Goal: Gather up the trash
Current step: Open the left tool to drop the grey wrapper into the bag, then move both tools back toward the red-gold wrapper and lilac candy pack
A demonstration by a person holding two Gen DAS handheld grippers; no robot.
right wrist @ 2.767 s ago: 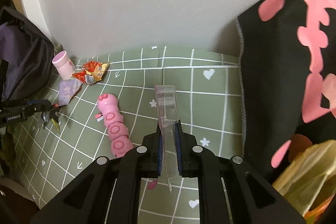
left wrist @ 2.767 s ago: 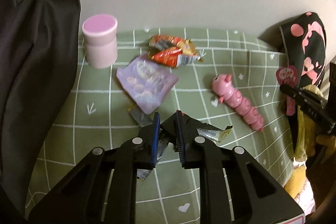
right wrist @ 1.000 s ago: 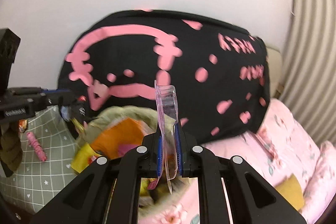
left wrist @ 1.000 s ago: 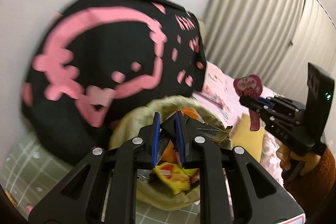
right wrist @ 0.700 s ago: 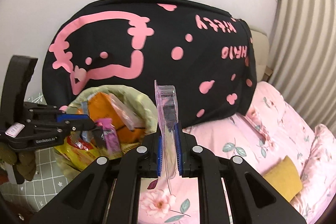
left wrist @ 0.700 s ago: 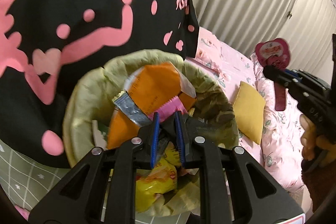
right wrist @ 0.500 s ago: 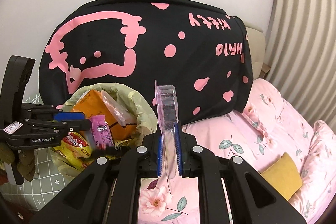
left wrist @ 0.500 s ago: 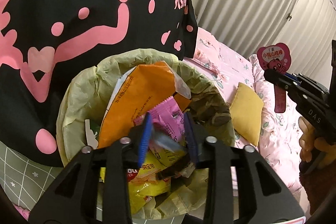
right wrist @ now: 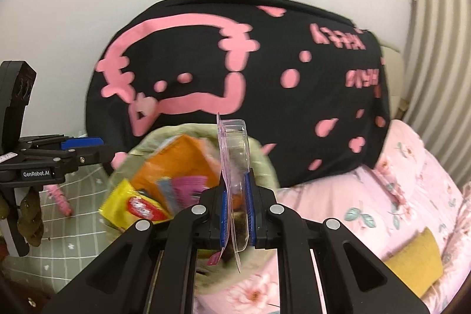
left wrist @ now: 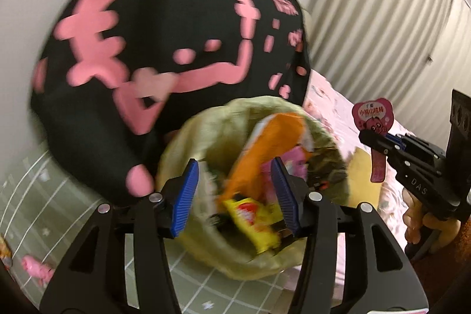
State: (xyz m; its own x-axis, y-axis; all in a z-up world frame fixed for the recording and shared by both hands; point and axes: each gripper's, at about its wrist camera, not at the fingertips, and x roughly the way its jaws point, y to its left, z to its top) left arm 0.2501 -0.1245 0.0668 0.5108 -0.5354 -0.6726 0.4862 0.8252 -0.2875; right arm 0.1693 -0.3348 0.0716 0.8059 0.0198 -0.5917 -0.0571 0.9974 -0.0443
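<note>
A trash bin lined with a pale green bag [left wrist: 203, 131] holds orange, yellow and pink wrappers [left wrist: 253, 155]; it also shows in the right wrist view [right wrist: 164, 137]. My left gripper [left wrist: 234, 190] is open and empty just above the bin's near rim. My right gripper [right wrist: 235, 211] is shut on a clear plastic blister pack [right wrist: 234, 146] with a pink card backing, held upright over the bin's right side. That pack's pink label [left wrist: 373, 115] shows at the right of the left wrist view.
A black cushion with pink print [left wrist: 164, 49] leans on the wall behind the bin. A pink floral bedspread [right wrist: 397, 181] and a yellow pad [right wrist: 412, 258] lie to the right. A green checked sheet [left wrist: 38, 196] with a pink toy [left wrist: 36, 267] lies to the left.
My left gripper opened over the bin and let go of its foil wrapper, then pulled back a little. My right gripper moved closer over the bin, still holding the blister pack.
</note>
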